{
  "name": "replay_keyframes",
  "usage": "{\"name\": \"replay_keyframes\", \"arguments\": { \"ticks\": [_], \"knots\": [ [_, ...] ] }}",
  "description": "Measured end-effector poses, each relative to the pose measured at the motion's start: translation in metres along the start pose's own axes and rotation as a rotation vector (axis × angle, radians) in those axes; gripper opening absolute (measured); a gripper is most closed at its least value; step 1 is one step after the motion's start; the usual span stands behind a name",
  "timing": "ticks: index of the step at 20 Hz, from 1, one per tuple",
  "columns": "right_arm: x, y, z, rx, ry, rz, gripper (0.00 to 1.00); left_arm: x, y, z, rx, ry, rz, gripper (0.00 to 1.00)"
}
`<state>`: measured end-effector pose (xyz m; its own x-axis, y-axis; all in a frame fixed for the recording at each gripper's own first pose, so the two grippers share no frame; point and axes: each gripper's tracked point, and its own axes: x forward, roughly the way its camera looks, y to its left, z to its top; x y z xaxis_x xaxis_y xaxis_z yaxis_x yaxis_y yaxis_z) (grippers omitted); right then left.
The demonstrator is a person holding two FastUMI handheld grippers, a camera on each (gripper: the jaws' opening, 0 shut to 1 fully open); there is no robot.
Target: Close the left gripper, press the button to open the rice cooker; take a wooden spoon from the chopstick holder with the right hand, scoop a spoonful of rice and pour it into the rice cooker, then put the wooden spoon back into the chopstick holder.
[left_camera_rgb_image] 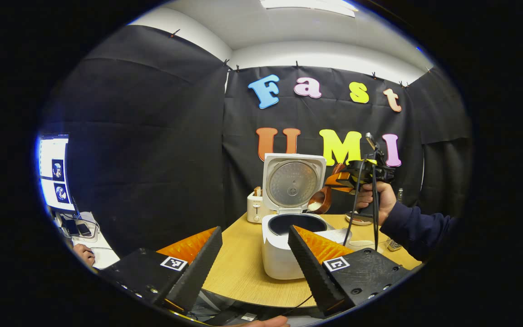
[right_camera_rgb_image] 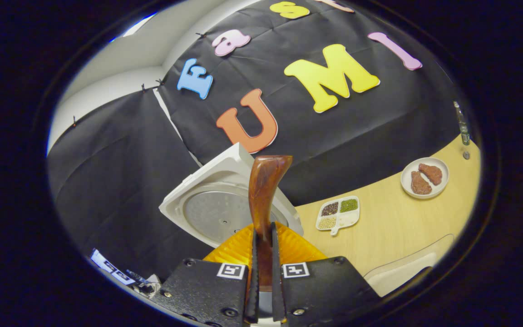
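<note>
the right gripper (right_camera_rgb_image: 262, 254) is clamped on the handle of the spoon (right_camera_rgb_image: 265, 190), both fingers pressed flat against it, with the handle rising straight out between them. in the left gripper view the same gripper (left_camera_rgb_image: 341, 180) is held high by a hand (left_camera_rgb_image: 377, 200) in a dark sleeve (left_camera_rgb_image: 418, 227), reaching in from the right of the table (left_camera_rgb_image: 239, 268). the spoon (left_camera_rgb_image: 320, 200) is tilted downward there, its bowl carrying white rice just above the back rim of the cooker (left_camera_rgb_image: 284, 247), beside the upright lid (left_camera_rgb_image: 292, 181). the left gripper (left_camera_rgb_image: 254, 254) hangs low at the near table edge, fingers well apart, the cooker's open pot between and beyond them (nothing is held). a toaster (left_camera_rgb_image: 256, 206) stands just left of the cooker, near the wall. in the right gripper view a divided tray (right_camera_rgb_image: 337, 212) of grains and a plate (right_camera_rgb_image: 425, 178) lie on the table to the right, well apart from the lid (right_camera_rgb_image: 225, 204), with bare wood between them.
</note>
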<state>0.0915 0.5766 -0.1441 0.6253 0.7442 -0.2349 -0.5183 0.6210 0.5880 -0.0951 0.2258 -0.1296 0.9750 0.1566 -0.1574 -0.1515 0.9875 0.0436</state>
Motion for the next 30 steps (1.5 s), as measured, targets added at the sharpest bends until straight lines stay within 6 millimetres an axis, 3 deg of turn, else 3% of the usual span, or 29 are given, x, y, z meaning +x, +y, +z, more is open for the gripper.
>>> {"name": "replay_keyframes", "arguments": {
  "ticks": [7,13,19,25,30],
  "knots": [
    [0.024,-0.007,-0.033,-0.179,0.107,-0.066,0.17,-0.002,-0.004,-0.003,0.011,-0.001,-0.013,0.93],
    [0.023,0.002,-0.047,-0.359,0.131,-0.045,0.17,0.000,-0.006,-0.003,0.015,-0.001,-0.016,0.93],
    [0.016,0.028,-0.045,-0.511,0.071,-0.001,0.17,0.002,-0.006,-0.007,0.017,0.009,-0.019,0.93],
    [0.004,0.053,-0.029,-0.724,-0.005,0.015,0.17,0.005,-0.002,-0.006,0.026,0.014,-0.005,0.94],
    [-0.005,0.066,-0.016,-0.862,-0.082,0.015,0.17,0.004,-0.010,-0.008,0.021,0.016,-0.024,0.94]
  ]
}}
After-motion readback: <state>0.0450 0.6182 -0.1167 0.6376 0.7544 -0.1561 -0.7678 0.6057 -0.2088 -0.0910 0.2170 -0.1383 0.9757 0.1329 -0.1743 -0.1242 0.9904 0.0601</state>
